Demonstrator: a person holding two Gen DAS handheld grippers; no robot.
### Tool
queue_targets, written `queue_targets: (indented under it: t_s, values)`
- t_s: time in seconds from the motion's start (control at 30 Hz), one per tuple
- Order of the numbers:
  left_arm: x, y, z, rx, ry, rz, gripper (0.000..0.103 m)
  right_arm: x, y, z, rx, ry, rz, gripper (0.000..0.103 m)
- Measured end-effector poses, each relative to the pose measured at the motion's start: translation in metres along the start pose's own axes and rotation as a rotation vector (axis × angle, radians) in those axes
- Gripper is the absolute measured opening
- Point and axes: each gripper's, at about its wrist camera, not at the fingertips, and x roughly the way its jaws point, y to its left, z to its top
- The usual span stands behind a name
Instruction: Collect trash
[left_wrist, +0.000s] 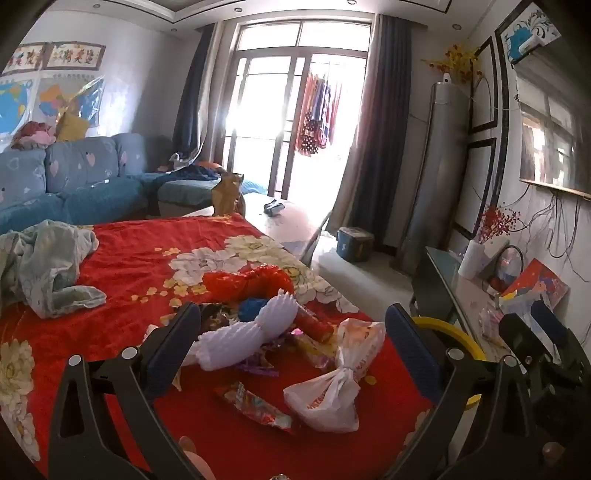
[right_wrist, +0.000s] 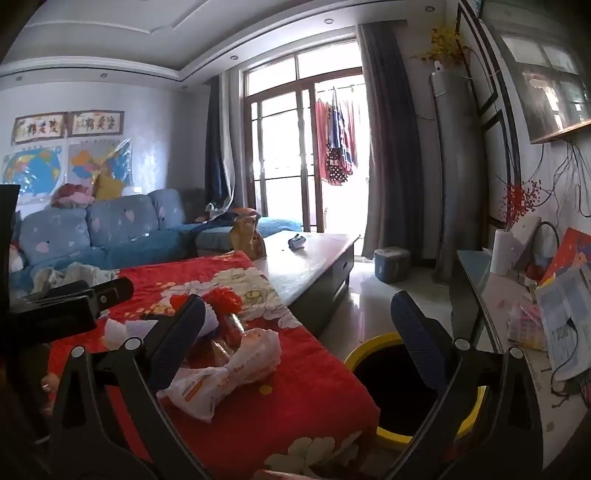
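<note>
Evidently nothing is gripped: the left gripper (left_wrist: 291, 325) and right gripper (right_wrist: 299, 321) are held fully spread and empty above the red floral cloth (left_wrist: 147, 258), where a knotted plastic bag (left_wrist: 332, 384), white foam netting (left_wrist: 251, 332) and wrappers are heaped near the edge, so they can be dropped into the yellow-rimmed bin (right_wrist: 406, 384) just beside it

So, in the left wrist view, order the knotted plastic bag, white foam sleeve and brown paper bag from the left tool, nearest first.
1. Knotted plastic bag, just ahead of the open left tool.
2. White foam sleeve, slightly beyond, left.
3. Brown paper bag, far end of the table.
</note>
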Motion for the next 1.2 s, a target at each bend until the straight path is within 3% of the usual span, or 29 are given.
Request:
queue_targets:
  t_s: [1.2]
  values:
    - [0.0, -0.007, -0.009, 0.016, 0.022, -0.017, 0.097, 0.0, -0.007, -0.001, 0.022, 0.005, -0.028, 0.092]
